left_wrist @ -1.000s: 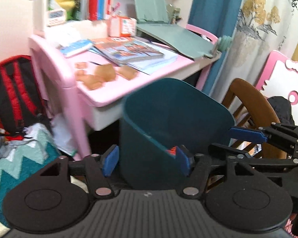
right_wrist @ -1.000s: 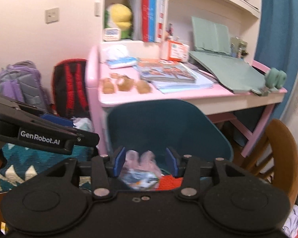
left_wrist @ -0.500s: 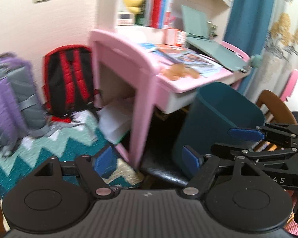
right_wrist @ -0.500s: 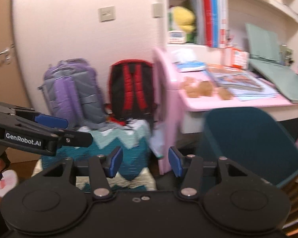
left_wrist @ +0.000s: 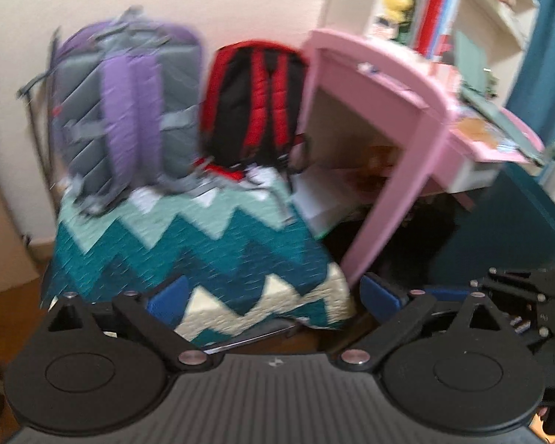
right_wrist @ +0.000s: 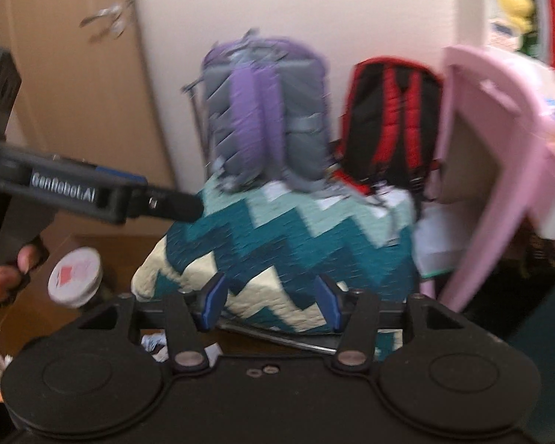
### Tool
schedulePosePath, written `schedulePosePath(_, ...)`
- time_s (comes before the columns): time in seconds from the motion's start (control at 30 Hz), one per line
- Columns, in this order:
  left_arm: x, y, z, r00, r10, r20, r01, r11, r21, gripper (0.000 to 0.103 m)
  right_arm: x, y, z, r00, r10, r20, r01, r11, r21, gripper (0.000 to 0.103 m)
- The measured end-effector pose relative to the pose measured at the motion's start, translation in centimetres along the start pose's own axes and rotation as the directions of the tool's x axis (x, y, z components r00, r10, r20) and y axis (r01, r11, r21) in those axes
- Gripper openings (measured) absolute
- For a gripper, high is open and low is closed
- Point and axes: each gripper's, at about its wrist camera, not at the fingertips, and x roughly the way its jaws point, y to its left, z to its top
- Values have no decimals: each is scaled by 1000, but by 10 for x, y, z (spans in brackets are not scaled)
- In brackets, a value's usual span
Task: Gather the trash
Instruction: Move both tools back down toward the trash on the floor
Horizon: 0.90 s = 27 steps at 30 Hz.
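My left gripper (left_wrist: 273,298) is open and empty, facing a zigzag teal and cream blanket (left_wrist: 218,251). My right gripper (right_wrist: 272,301) is open and empty, facing the same blanket (right_wrist: 288,244). The dark teal trash bin (left_wrist: 507,229) shows at the right edge of the left wrist view, beside the pink desk (left_wrist: 388,140). A round white lid with a red mark (right_wrist: 76,275) lies low at the left in the right wrist view. Small crumpled scraps (right_wrist: 153,344) lie on the floor by my right gripper's left finger. Both views are blurred.
A purple and grey backpack (left_wrist: 125,103) and a red and black backpack (left_wrist: 255,100) lean on the wall behind the blanket. The other gripper (right_wrist: 92,192) crosses the left of the right wrist view. A wooden door (right_wrist: 74,85) stands at the left.
Both grippers have swung left, away from the trash bin and desk, toward the blanket and backpacks. Trash seen between the right fingers a second ago is gone from them.
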Motion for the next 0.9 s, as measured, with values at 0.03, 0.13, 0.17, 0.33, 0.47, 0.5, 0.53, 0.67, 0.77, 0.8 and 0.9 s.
schedulePosePath(0.03, 6, 12, -5, 1000, 10, -6, -10, 1000, -16, 100, 16, 5, -3, 999, 23, -23, -23, 1000, -2, 53)
schedulePosePath(0.13, 28, 53, -26, 998, 55, -30, -57, 996, -65, 100, 60, 20, -14, 992, 83, -99, -86, 996, -23, 53)
schedulePosePath(0.17, 35, 64, -33, 996, 74, -39, -77, 994, -73, 100, 75, 26, -19, 988, 92, -120, -98, 994, -40, 53)
schedulePosePath(0.33, 88, 131, -75, 974, 152, -167, -172, 978, -114, 100, 152, 54, -46, 968, 130, -213, -152, 984, -92, 52)
schedulePosePath(0.47, 135, 174, -114, 938, 184, -293, -225, 968, -112, 100, 211, 65, -70, 936, 168, -309, -194, 979, -56, 52)
schedulePosePath(0.5, 147, 183, -125, 927, 189, -322, -234, 967, -105, 100, 227, 68, -77, 929, 171, -328, -199, 979, -52, 52)
schedulePosePath(0.53, 158, 191, -134, 916, 197, -350, -245, 964, -99, 100, 241, 71, -84, 921, 178, -347, -207, 977, -50, 52)
schedulePosePath(0.67, 204, 223, -168, 858, 250, -449, -296, 954, -35, 100, 294, 83, -107, 891, 187, -413, -232, 971, -61, 52)
schedulePosePath(0.77, 236, 239, -187, 820, 264, -508, -278, 959, 50, 100, 330, 91, -125, 874, 184, -450, -244, 967, -78, 52)
schedulePosePath(0.8, 247, 244, -192, 812, 265, -520, -267, 961, 73, 100, 344, 92, -130, 865, 185, -466, -250, 965, -81, 52)
schedulePosePath(0.9, 278, 261, -211, 804, 240, -544, -222, 970, 100, 100, 381, 97, -147, 839, 192, -509, -272, 958, -88, 52)
